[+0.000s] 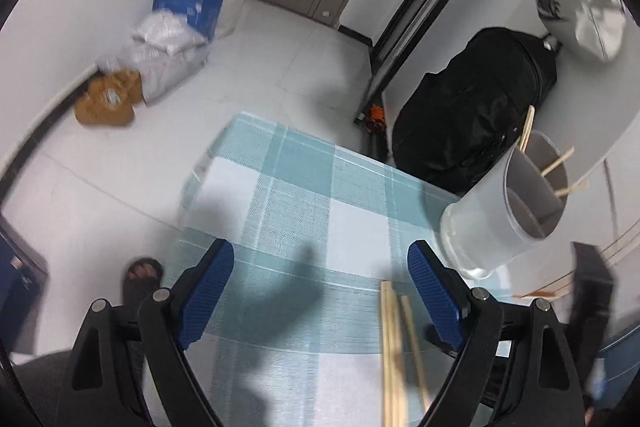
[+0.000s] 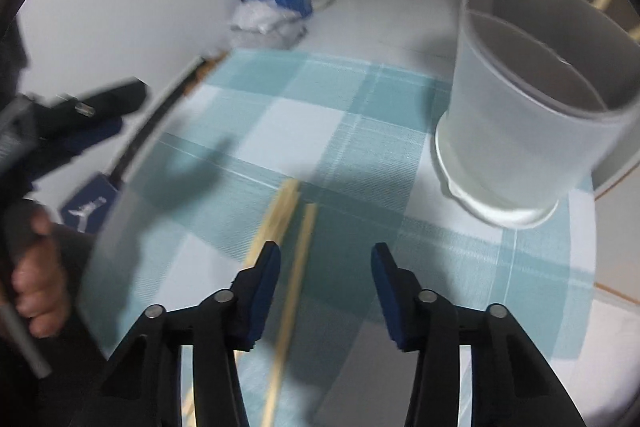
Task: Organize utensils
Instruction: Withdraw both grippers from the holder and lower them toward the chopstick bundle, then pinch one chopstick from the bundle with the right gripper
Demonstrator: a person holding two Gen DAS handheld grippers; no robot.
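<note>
1. Wooden chopsticks lying loose on the checked tablecloth, a few side by side, running lengthwise toward the camera in both wrist views; near the front right of the cloth in the left wrist view.
2. Probably light, stiff and thin; likely to roll or skid on the woven cloth, and hard to pinch flat off the surface. Best taken near mid-length, across the sticks, so neither end tips down.
3. More chopsticks already standing in the translucent holder, leaning against the rim of the far compartment; near compartment empty as far as visible. Holder upright on the cloth, just beyond the loose sticks and to the right.
4. Holder probably light plastic too, so prone to tipping if knocked by a finger or a long stick on the way in.
5. Right gripper above the cloth with jaws spread wide, nothing between them; one chopstick passing just inside the left finger, the others beside it.
6. Left gripper likewise spread wide and empty, over bare cloth, the sticks just inside its right finger.
7. Left hand visible at the edge of the right wrist view, wrapped round its handle.
8. Further out: black bag on the floor behind the table, blue box and white sacks by the wall, a sandalled foot below the table edge. None in the way; only the holder's rim and the sticks already in it crowd the drop.
</note>
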